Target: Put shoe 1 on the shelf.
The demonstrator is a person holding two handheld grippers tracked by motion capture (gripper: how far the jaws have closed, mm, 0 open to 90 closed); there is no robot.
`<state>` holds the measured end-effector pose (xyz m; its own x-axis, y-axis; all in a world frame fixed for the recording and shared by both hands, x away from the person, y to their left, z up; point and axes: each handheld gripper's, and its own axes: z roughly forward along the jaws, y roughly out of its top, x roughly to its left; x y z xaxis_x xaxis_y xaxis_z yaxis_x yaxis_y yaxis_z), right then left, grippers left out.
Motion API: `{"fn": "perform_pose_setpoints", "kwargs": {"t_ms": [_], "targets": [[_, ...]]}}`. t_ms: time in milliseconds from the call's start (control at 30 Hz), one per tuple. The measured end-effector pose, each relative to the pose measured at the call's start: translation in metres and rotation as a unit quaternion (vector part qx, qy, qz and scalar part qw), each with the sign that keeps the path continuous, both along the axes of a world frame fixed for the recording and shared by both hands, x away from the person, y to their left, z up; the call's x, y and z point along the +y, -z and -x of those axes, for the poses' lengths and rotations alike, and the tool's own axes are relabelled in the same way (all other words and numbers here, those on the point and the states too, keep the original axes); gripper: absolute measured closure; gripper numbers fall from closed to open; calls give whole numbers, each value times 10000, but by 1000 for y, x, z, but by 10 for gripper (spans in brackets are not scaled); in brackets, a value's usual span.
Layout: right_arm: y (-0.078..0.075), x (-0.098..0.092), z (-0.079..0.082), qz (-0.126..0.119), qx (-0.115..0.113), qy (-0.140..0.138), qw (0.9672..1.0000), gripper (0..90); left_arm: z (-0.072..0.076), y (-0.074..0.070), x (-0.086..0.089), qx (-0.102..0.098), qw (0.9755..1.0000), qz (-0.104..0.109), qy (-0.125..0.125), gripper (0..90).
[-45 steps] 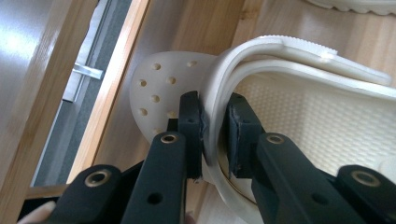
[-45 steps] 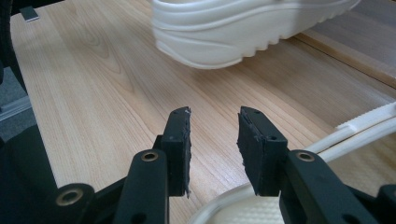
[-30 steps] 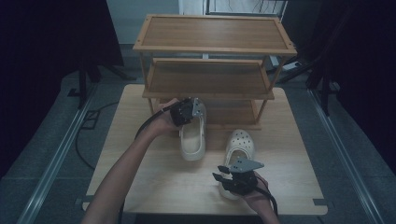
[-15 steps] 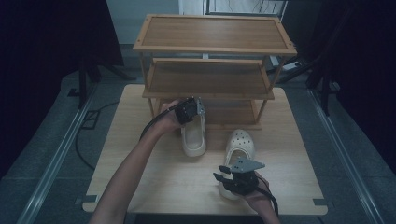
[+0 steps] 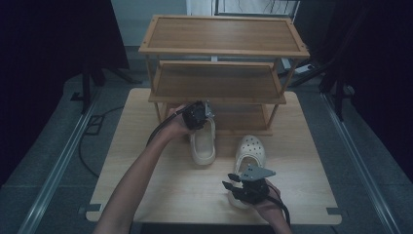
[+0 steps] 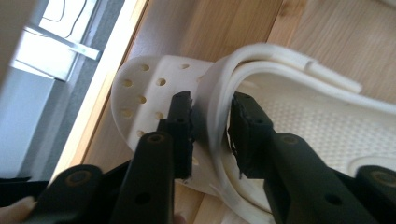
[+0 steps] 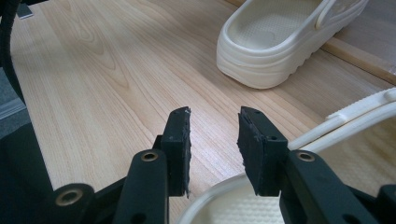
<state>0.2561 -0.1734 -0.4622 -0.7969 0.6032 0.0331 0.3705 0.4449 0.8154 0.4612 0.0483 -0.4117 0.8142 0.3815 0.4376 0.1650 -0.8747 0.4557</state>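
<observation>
Left gripper (image 5: pixel 198 115): at the front foot of the rack, over the toe end of the left clog (image 5: pixel 202 144). In its own view (image 6: pixel 211 122) the strap and rim of that clog stand between the jaws, with a sliver of gap beside each pad; the jaws have just been opening and do not press.
Left clog: cream foam, toe with round holes pushed against the rack's lowest shelf, heel toward the person; its footbed is finely dimpled (image 6: pixel 322 126).
Right gripper (image 5: pixel 249 185): near the table's front edge, over the heel of the right clog (image 5: pixel 249 152). In its own view (image 7: pixel 214 140) the jaws stand half apart with bare table between them; the clog's rim curves just below and to the right of the pads, and I cannot tell whether it touches them.
Right clog: same cream foam, perforated toe pointing at the rack, just beside the left clog and apart from it.
Shoe rack (image 5: pixel 221 53): three tiers of slatted bamboo on thin posts, at the far half of the table; its front rail blocks the left clog's toe.
Table (image 5: pixel 146 180): pale wood grain, rounded corners.
Around: grey floor with metal rails on both sides, black cable (image 5: pixel 90 146) lying left of the table, dark curtains behind.
</observation>
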Motion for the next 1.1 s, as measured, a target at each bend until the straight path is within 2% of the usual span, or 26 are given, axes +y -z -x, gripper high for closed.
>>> {"fn": "perform_pose_setpoints", "kwargs": {"t_ms": [67,200,500,533,567,600,700,933,1033,1067,1100], "targets": [[0,0,0,5,7,-1,10000,636,2,-2,0,19,10000,35,11,626],[0,0,0,37,13,-3,10000,636,9,-6,1,97,9999,95,105,582],[0,1,0,15,1,-9,10000,635,21,-17,11,16,9994,322,129,536],[0,1,0,28,-10,-14,10000,634,24,-19,12,-22,9989,443,123,534],[0,1,0,28,-10,-14,10000,634,24,-19,12,-22,9989,443,123,534],[0,1,0,30,-7,-16,10000,635,26,-23,15,-27,9994,299,198,534],[1,2,0,44,-4,-22,10000,634,32,-27,16,-64,9992,327,240,534],[1,3,1,58,-1,-16,10000,633,57,-33,14,-74,9983,403,412,547],[1,3,1,64,-15,-24,10000,633,70,-31,12,-84,9974,556,447,555],[1,4,1,59,-15,-27,10000,633,76,-29,11,-49,9975,468,526,560],[1,4,1,62,-16,-33,10000,633,81,-26,10,-10,9973,477,556,569]]}}
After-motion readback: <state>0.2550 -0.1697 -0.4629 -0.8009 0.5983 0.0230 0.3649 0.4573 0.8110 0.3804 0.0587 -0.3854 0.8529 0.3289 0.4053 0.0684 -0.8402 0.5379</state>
